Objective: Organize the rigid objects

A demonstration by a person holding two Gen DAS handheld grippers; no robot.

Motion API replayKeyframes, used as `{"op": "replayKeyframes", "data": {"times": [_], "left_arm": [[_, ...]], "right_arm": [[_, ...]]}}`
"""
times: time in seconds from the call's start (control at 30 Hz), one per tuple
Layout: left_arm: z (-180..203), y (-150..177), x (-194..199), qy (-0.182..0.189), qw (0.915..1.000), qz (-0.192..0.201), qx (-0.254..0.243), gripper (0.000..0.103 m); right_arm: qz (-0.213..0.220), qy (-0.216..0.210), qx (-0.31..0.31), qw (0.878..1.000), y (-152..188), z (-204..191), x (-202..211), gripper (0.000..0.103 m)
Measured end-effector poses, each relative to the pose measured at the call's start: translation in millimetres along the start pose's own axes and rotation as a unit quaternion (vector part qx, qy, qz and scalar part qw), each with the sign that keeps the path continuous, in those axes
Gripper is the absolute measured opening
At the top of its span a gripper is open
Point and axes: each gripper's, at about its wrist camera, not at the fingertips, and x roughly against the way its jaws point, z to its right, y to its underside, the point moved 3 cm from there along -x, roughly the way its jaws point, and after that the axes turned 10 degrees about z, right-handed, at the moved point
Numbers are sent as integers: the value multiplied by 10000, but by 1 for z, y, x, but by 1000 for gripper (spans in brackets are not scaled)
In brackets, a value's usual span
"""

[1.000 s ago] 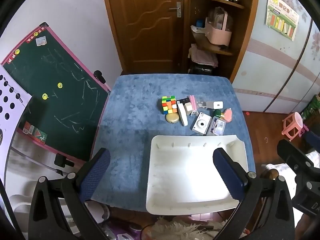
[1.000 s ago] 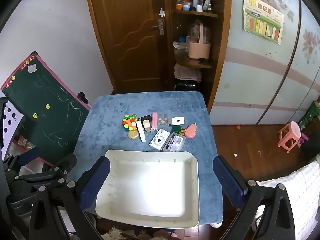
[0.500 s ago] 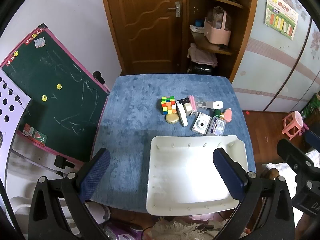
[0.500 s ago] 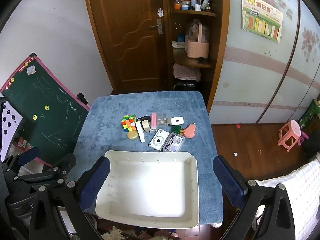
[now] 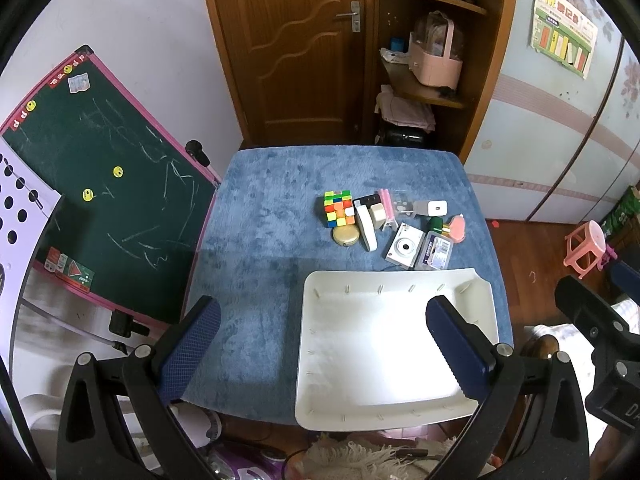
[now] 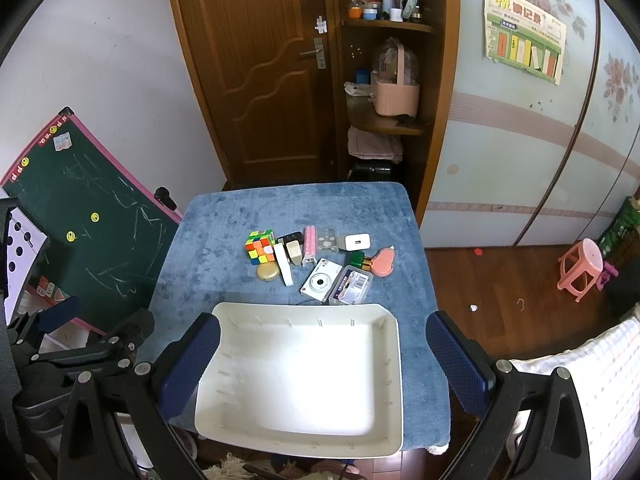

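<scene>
1. Overhead, two grippers hang above the near end of the table: the left gripper (image 5: 320, 344) and the right gripper (image 6: 322, 360), each with its blue-padded jaws spread wide and nothing between them.
2. One white tray (image 6: 394, 384) sits on the near part of the table, nothing in it.
3. Just beyond the tray's far rim lies one cluster of small things: one Rubik's cube (image 6: 260, 245), one round gold compact (image 6: 267, 272), one white instant camera (image 6: 321, 281), one clear plastic case (image 6: 351, 285), one white charger block (image 6: 357, 241), one pink teardrop-shaped item (image 6: 383, 263), one green bottle (image 6: 355, 259), one pink bar (image 6: 309, 241) and one long white bar (image 6: 283, 264).
4. The camera and clear case lie side by side, nearest the tray; the cube is at the cluster's left edge.
5. One blue plush cloth (image 6: 224, 240) covers the table.
6. Around it: one green chalkboard (image 5: 100, 176) with a pink frame at left, one brown wooden door (image 6: 256, 72) behind, open shelves (image 6: 384, 120) with one pink basket (image 6: 396, 96), and one pink stool (image 6: 582, 268) on the wooden floor at right.
</scene>
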Motion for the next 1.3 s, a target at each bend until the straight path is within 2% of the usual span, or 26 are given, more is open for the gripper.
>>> {"op": "replayKeyframes", "data": {"times": [1.3], "left_arm": [[-3,3,-3,24,10000,-37,8,102]], "right_arm": [[-50,-28,-34,10000,3,-4,-10,103]]}}
